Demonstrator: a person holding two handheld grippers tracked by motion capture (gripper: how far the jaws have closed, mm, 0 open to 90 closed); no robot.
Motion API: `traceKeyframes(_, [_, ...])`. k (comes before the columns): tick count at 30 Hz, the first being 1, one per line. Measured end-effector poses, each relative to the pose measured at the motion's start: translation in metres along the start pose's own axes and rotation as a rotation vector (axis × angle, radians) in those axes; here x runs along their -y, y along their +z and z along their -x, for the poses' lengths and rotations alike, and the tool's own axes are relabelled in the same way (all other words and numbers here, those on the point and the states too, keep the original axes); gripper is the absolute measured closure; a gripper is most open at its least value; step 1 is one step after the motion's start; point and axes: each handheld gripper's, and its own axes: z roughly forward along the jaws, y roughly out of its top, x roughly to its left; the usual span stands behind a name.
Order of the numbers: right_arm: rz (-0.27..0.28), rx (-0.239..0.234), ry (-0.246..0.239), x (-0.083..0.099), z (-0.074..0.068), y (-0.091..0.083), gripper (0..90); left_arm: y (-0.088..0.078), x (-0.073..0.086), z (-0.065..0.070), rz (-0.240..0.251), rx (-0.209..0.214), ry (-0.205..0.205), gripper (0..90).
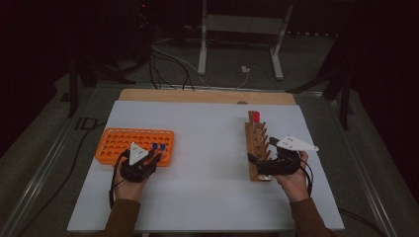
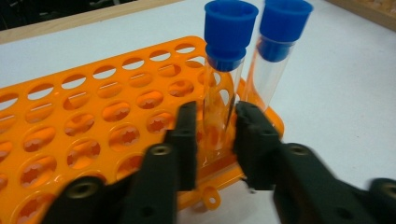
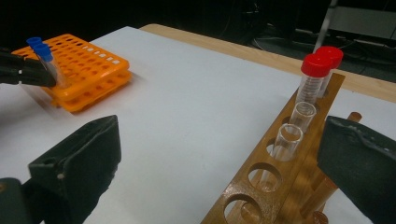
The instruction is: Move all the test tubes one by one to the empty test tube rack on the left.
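Observation:
An orange tube rack [image 1: 123, 140] lies at the table's left, with two blue-capped clear tubes [image 1: 158, 146] standing in its near right corner. My left gripper [image 2: 215, 121] is shut on the nearer blue-capped tube [image 2: 224, 88], low on its glass; the second tube [image 2: 273, 70] stands just beyond it. A wooden rack [image 1: 257, 143] at the right holds two red-capped tubes [image 3: 314, 79] at its far end and two uncapped clear tubes [image 3: 292, 128] nearer. My right gripper [image 3: 222, 130] stands wide open at the wooden rack's near end, with nothing between its jaws.
The racks sit on a white sheet [image 1: 207, 163] over a wooden table, with broad bare space between them. Several holes of the orange rack [image 2: 93, 116] are empty. Cables and a white metal stand [image 1: 242, 29] lie on the floor beyond the far edge.

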Motion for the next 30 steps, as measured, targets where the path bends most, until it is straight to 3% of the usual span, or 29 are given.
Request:
traceKeyframes(7, [-0.002,0.009,-0.006,-0.001,0.002,-0.001,0.2,-0.009,0.0,0.0,0.04,-0.01,-0.033,44.3])
traceKeyframes(12, [-0.019,0.026,-0.007,-0.002,0.007,0.001,0.2,-0.016,-0.004,0.004,0.096,0.015,-0.071,32.9])
traceKeyframes(16, [-0.04,0.046,-0.008,-0.003,0.012,0.006,0.3,-0.02,-0.009,0.009,0.124,0.011,-0.087,17.4])
traceKeyframes(22, [-0.081,0.072,-0.009,-0.004,0.02,0.016,3.0,-0.02,-0.015,0.018,0.139,0.021,-0.079,1.0])
traceKeyframes(26, [-0.102,0.086,0.002,-0.004,0.025,0.024,9.4,-0.02,-0.019,0.023,0.137,0.035,-0.064,0.3])
traceKeyframes(30, [-0.13,0.107,-0.005,-0.002,0.029,0.033,30.4,-0.02,-0.022,0.028,0.131,0.052,-0.039,0.8])
